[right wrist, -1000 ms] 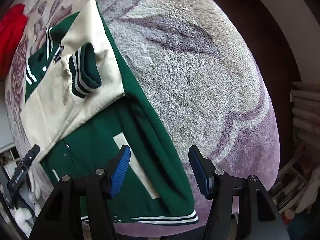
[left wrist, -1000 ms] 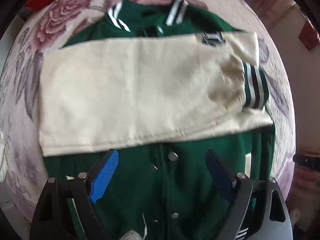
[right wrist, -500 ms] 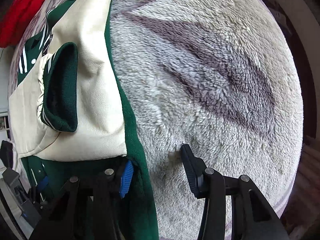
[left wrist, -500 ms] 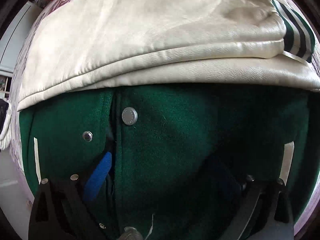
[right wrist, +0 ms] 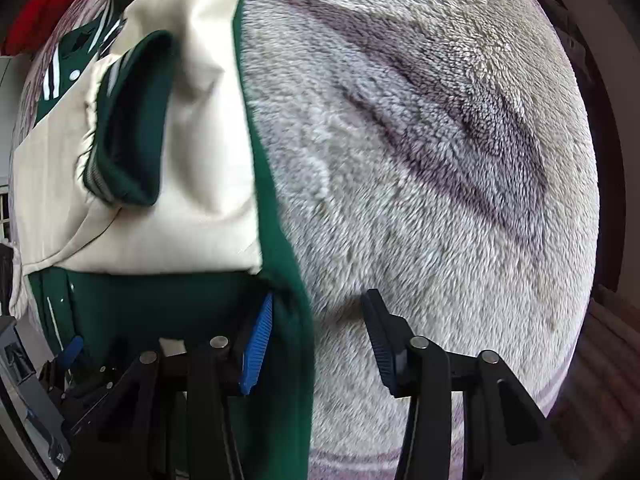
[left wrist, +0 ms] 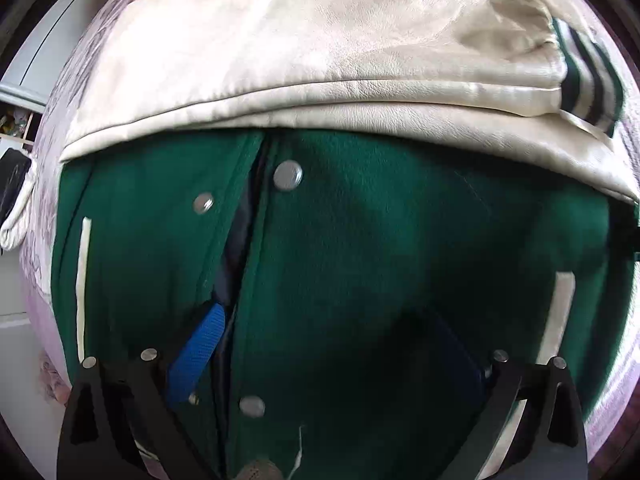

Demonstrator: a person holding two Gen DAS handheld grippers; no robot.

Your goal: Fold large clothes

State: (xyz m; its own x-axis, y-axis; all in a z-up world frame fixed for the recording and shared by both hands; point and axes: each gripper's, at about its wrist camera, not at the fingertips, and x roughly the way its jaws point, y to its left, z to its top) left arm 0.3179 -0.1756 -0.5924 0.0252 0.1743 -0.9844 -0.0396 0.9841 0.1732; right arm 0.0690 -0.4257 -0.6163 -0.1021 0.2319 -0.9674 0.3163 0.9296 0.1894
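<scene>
Nearest the left camera, the left tongs (left wrist: 320, 364) stand as wide apart as they go, pressed down onto the green front of the jacket (left wrist: 400, 260). One blue pad (left wrist: 196, 356) sits right at the snap placket, apparently slipped into the dark gap between the two front panels. The other pad is lost in shadow against the cloth, so nothing is pinched yet.

In the right view the right tongs (right wrist: 316, 344) straddle the jacket's side edge. The blue pad (right wrist: 258, 344) is on the garment side, the dark one presses into the fleece, and the green edge lies between them. Their jaws are easing open a little and do not clamp the cloth.

The jacket lies flat on a plush floral blanket (right wrist: 440, 160), which looks like a bed cover. Its cream sleeves (left wrist: 320, 52) are already folded across the chest, and a striped green cuff (right wrist: 128, 120) rests on top. Beyond it lie the striped collar and something red (right wrist: 48, 4) at the far edge.

It should handle as a heavy, bulky piece. The wool body is thick but limp, the leather-like sleeves are stiffer and smoother, and they may slide off when the lower half is lifted. The best hold is probably the two side edges low on the body, pinching through all the layers. A hold on one front panel alone would let the placket gape
</scene>
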